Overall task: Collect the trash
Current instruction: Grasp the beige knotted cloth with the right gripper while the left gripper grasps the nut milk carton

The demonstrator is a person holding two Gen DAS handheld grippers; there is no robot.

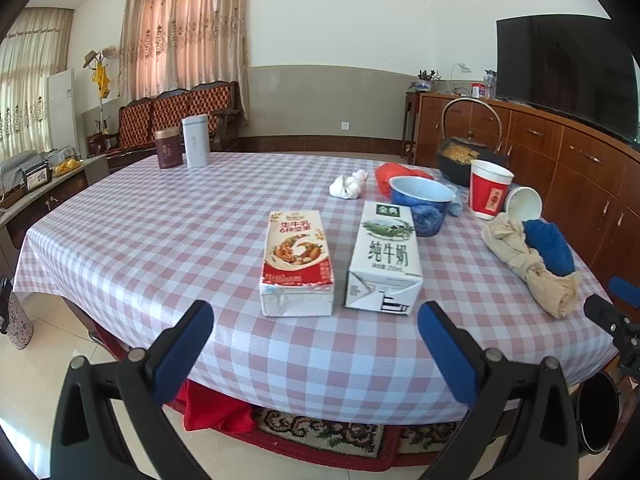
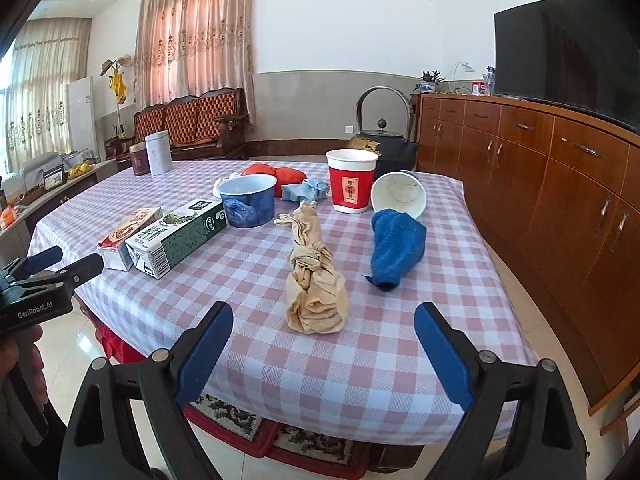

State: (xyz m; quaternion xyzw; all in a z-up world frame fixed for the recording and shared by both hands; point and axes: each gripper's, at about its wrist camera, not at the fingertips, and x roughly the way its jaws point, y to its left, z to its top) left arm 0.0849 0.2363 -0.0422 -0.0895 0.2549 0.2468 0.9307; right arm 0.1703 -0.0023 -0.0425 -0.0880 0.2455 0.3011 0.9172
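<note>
Two cartons: a red-and-white milk carton (image 1: 297,263) and a green-and-white milk carton (image 1: 385,259) lie flat side by side near the desk's near edge.
Crumpled trash: a knotted tan wad (image 2: 315,280) and a blue wad (image 2: 394,246) lie right of the cartons, a white wad (image 1: 349,186) farther back.
Cups: a blue paper bowl (image 1: 421,203) stands just behind the green carton; a red paper cup (image 1: 489,189) is upright, a white cup (image 1: 523,203) tipped on its side beside it.
Desk: pink-and-white checked cloth (image 1: 160,220).
Left gripper (image 1: 316,344): jaws wide, nothing between them, before the cartons.
Right gripper (image 2: 324,344): jaws wide, empty, before the tan wad.
Far end: two tins (image 1: 184,146), dark kettle (image 2: 384,140).
</note>
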